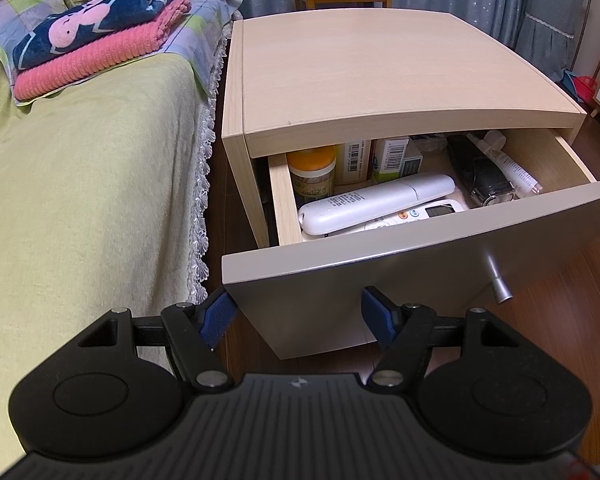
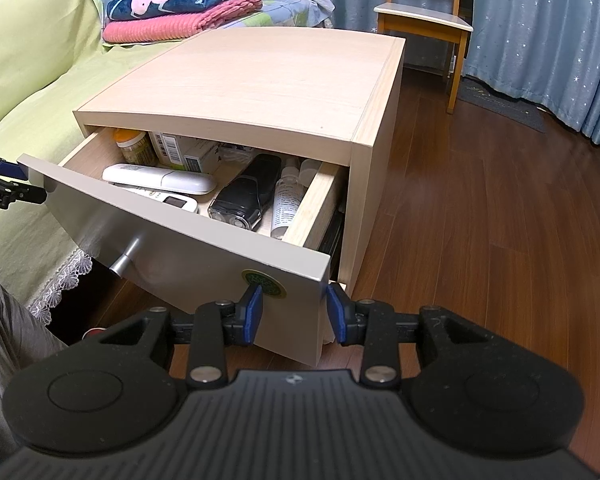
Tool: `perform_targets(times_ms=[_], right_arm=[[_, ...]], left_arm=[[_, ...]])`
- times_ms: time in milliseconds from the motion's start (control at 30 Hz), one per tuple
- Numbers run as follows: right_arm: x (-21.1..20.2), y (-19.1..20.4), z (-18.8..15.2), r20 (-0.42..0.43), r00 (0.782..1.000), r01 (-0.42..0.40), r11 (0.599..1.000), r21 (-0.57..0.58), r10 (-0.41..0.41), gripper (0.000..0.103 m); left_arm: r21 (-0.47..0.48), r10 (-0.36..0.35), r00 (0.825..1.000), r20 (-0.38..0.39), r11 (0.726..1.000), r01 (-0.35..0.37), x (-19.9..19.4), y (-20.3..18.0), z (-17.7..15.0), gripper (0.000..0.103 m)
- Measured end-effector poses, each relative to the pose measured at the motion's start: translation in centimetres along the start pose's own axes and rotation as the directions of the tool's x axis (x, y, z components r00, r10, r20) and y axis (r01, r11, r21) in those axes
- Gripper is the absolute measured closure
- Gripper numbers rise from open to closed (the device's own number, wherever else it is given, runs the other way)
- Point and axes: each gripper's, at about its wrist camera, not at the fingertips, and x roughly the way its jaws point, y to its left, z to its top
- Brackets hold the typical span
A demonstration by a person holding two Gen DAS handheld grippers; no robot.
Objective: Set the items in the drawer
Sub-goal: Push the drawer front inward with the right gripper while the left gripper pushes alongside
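Bed (image 1: 80, 184) with green cover fills the area left of the left jaws; right wrist view instead shows open wood floor (image 2: 480, 208) right of its jaws, plus a chair (image 2: 424, 20) far ahead. Nightstand (image 1: 380, 80) stands ahead of both grippers, its drawer (image 1: 380, 276) pulled out toward them. Left gripper (image 1: 298, 314): jaws spread, empty, straddling the left lower corner of the drawer front. Right gripper (image 2: 294, 312): jaws spread, empty, straddling the right edge of the front, left pad beside a round green sticker (image 2: 265, 282) seen only in this view. Items already lie inside the drawer: two white remotes (image 1: 376, 202), black shaver-like case (image 2: 246, 196), clear bottle (image 2: 286, 204), orange-lidded jar (image 1: 312, 172), boxes (image 1: 392, 158). Knob (image 1: 498, 284) sits right of the left jaws.
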Motion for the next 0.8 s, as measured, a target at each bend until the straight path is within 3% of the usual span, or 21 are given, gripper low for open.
perform_targets(times_ms=[800], right_arm=[[0.56,-0.30,0.67,0.010,1.000,0.010,1.000,0.007,-0.010,0.071]], left_arm=[[-0.006,0.002,1.000,0.005,1.000,-0.002,0.03,0.00,0.02,0.034]])
